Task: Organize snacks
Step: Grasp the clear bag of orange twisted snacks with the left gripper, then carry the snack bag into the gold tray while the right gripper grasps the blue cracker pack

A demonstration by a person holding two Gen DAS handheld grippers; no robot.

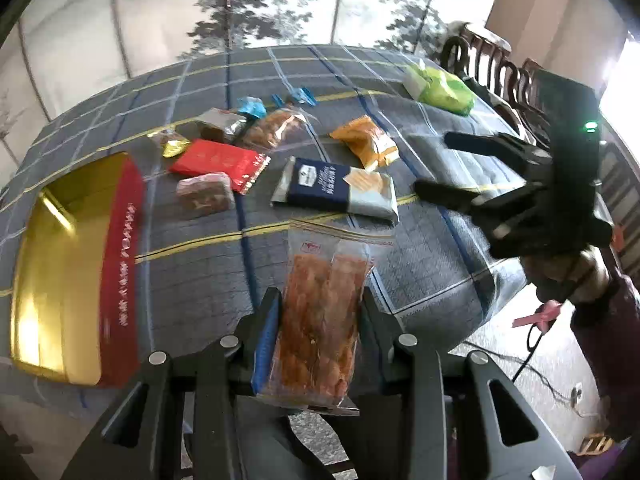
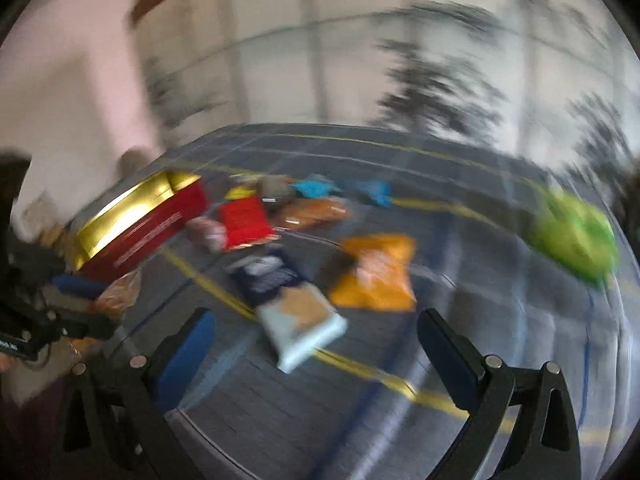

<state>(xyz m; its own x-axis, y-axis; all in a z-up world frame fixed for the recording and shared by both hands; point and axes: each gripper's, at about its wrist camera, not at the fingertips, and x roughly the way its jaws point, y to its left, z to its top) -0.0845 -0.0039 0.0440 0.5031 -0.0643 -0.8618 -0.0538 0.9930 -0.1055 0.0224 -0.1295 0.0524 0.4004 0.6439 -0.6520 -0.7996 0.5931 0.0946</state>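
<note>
Left hand-held gripper (image 1: 320,312) clamps clear snack packet (image 1: 320,300) above checked tablecloth (image 1: 200,272)

Black hand-held gripper (image 1: 318,312), blue pads (image 1: 265,344)

It looks like a home dining room: a table with checked cloth (image 1: 200,280), carved wooden chairs (image 1: 504,68), and a tree-painted screen (image 1: 256,4) behind.

Motion blur is smearing the whole right wrist view, making the print on the navy packet (image 2: 267,276) and the orange packet (image 2: 376,270) unreadable. In the left wrist view, the clear snack packet (image 1: 320,312) is hiding part of the bench (image 1: 200,272), and the frame's left edge is cutting off the red-and-gold box (image 1: 76,264).
</note>
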